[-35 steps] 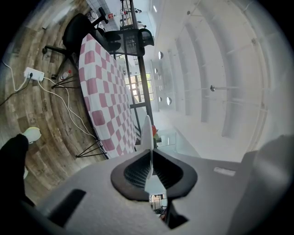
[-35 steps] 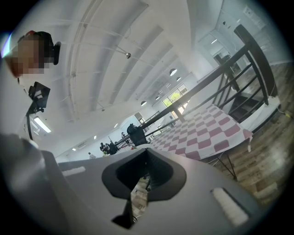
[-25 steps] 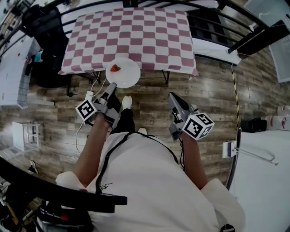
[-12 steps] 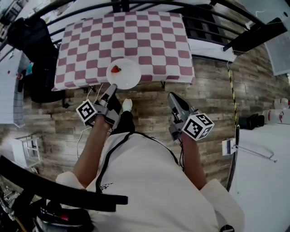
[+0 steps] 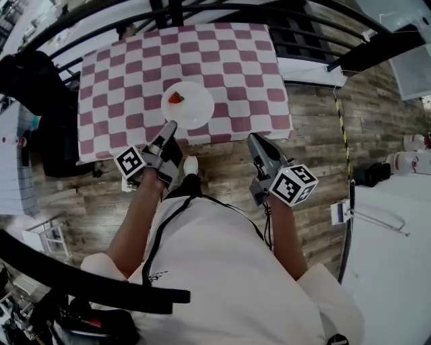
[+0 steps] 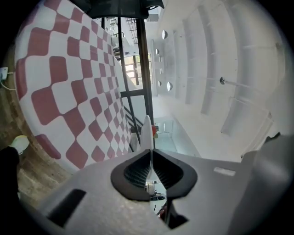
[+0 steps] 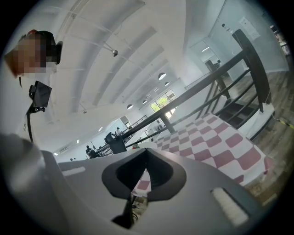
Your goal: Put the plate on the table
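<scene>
A round white plate (image 5: 190, 108) carries a strawberry (image 5: 176, 98) and hangs level over the near part of the table with the pink-and-white checked cloth (image 5: 229, 67). My left gripper (image 5: 169, 127) is shut on the plate's near rim. The left gripper view shows the plate (image 6: 146, 131) edge-on between the closed pads of that gripper (image 6: 149, 151), with the checked table (image 6: 69, 82) to the left. My right gripper (image 5: 253, 139) is shut and holds nothing, just short of the table's near edge. In its own view the right gripper (image 7: 147, 155) points toward the table (image 7: 216, 137).
A black railing (image 5: 202, 10) runs behind the table. A black chair (image 5: 37, 87) stands at the table's left end. A white table (image 5: 394, 263) stands at the right on the wood floor (image 5: 316, 128). My white shoe (image 5: 190, 164) shows below the left gripper.
Both grippers have moved forward toward the table. The plate, earlier over the floor at the cloth's near edge, now hangs over the cloth. Left grip unchanged.
</scene>
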`<state>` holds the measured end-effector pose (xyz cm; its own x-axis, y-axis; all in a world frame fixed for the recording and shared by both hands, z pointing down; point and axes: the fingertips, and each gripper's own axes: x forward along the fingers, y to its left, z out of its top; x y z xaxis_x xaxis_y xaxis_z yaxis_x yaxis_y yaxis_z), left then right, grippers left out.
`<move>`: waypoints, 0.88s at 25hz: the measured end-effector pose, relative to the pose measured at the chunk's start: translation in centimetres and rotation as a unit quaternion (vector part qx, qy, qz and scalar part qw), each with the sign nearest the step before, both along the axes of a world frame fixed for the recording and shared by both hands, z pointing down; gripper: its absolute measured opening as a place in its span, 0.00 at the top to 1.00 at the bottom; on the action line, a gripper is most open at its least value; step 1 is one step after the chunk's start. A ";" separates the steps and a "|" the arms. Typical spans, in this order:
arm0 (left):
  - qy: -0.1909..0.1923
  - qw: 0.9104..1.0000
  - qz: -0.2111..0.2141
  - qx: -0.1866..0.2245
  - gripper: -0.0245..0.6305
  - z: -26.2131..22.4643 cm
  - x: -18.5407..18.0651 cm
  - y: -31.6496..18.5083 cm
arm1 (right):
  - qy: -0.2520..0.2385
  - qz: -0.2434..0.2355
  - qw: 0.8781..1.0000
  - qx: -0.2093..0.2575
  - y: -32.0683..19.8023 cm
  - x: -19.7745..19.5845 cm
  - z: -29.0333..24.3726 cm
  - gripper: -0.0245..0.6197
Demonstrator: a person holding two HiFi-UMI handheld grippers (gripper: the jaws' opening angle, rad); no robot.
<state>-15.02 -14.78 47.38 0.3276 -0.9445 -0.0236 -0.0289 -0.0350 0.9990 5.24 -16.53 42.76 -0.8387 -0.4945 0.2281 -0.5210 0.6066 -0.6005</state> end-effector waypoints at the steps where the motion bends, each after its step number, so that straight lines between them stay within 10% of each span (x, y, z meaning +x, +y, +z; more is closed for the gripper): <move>1: 0.001 1.000 0.004 0.000 0.93 0.1 -0.6 -0.9 | 0.000 0.002 1.000 0.001 -0.8 -0.7 -0.1 0.95; 22: 0.027 0.996 0.077 0.041 0.93 -0.3 -8.5 -14.0 | 0.014 0.041 0.999 0.006 -11.7 -10.7 -0.8 0.95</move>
<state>-23.48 -28.77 47.12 0.4646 -0.8773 -0.1201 0.0369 -0.1164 0.9925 -5.48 -28.19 42.00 -0.7886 -0.5647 0.2434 -0.5855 0.5685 -0.5779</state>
